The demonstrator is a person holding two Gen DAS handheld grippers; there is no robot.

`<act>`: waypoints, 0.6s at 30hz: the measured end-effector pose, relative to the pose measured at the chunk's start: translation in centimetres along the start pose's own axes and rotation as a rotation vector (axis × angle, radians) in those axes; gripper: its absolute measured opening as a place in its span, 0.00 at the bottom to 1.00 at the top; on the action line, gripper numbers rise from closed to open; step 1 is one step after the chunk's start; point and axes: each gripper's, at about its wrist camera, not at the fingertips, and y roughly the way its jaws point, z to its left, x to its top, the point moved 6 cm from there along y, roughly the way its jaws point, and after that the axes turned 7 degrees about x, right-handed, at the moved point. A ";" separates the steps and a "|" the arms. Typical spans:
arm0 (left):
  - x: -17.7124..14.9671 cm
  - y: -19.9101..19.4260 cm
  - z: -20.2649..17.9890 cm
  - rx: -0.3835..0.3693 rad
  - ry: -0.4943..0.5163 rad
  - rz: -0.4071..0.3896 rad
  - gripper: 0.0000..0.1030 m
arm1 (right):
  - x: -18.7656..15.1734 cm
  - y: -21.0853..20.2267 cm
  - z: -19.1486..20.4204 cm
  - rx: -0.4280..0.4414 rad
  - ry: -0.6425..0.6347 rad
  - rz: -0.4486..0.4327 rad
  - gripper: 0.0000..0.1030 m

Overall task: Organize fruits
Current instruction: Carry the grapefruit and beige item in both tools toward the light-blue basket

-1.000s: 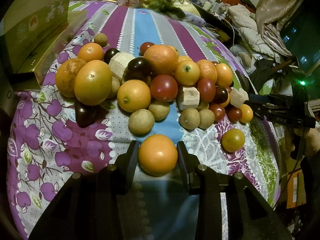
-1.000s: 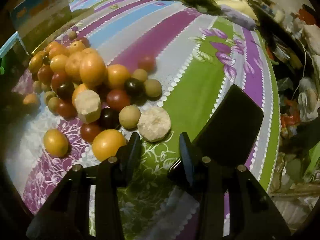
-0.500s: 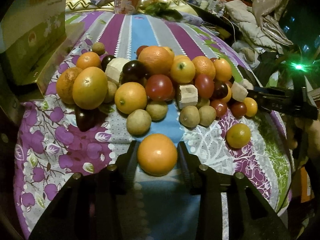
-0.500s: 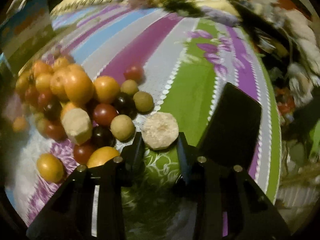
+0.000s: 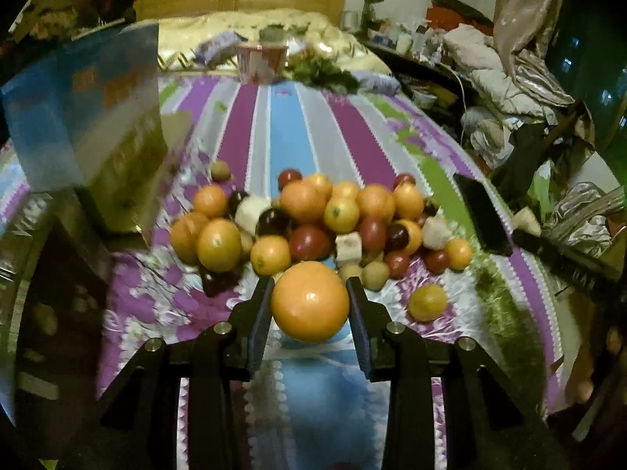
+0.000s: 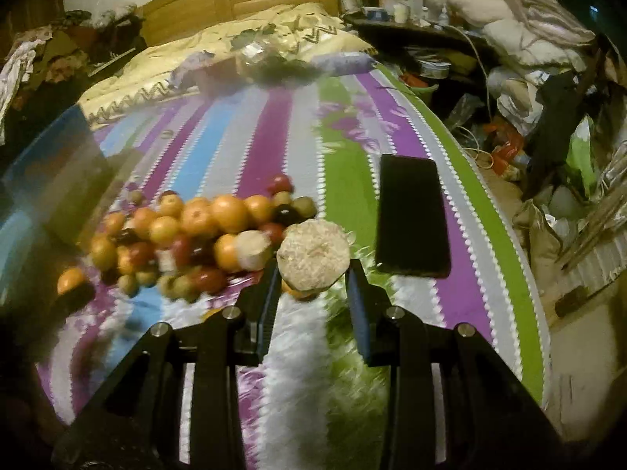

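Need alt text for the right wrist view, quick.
The right gripper holds a pale cut fruit chunk between its fingers above a striped bedspread. A fruit pile lies left, a black phone right.

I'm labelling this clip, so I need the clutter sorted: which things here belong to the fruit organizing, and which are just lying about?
Part of the job:
- orange, gripped by the left gripper
- pale cut fruit piece, gripped by the right gripper
- fruit pile
- stray small orange

Just lying about:
- black phone
- printed box
- striped bedspread
- snack packets
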 end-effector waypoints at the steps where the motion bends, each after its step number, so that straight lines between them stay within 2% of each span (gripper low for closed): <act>1: 0.3 -0.7 0.0 0.000 -0.001 -0.005 0.37 | -0.1 -0.2 0.3 0.005 -0.003 0.000 0.33; 8: 0.8 -3.6 1.0 0.007 -0.020 -0.021 0.37 | -0.6 -2.1 3.5 0.040 -0.057 -0.016 0.33; 18: 1.0 -5.5 2.6 0.020 -0.056 -0.028 0.37 | -0.4 -3.8 5.3 0.070 -0.093 -0.046 0.33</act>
